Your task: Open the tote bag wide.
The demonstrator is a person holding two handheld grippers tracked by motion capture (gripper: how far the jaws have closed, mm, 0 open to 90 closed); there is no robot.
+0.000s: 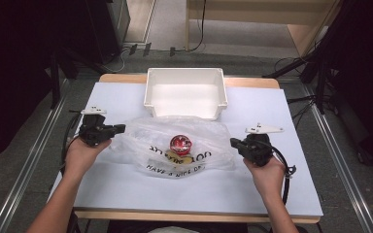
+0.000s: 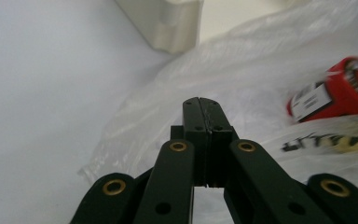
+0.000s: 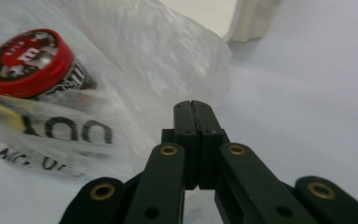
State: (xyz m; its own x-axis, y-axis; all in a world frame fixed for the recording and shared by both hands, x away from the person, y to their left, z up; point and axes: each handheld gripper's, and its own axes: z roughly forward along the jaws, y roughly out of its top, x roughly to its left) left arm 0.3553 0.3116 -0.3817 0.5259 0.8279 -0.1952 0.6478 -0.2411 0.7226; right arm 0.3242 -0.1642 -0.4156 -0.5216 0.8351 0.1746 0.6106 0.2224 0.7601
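A clear plastic bag (image 1: 175, 141) with black printed letters lies in the middle of the white table (image 1: 126, 189). Inside it sits a red-capped container (image 1: 180, 142), also seen through the film as a red container (image 2: 340, 91) and a red-lidded container (image 3: 28, 60). My left gripper (image 1: 120, 128) hovers at the bag's left edge, jaws pressed together with nothing between them. My right gripper (image 1: 234, 142) hovers at the bag's right edge, likewise shut and empty. The left gripper (image 2: 203, 105) and the right gripper (image 3: 192, 108) both point at the bag (image 2: 242, 70) (image 3: 135, 60).
A white plastic bin (image 1: 185, 92) stands empty just behind the bag, its corner showing as a white bin (image 2: 168, 23) and a white bin wall (image 3: 249, 18). Dark stands and cables flank the table on both sides.
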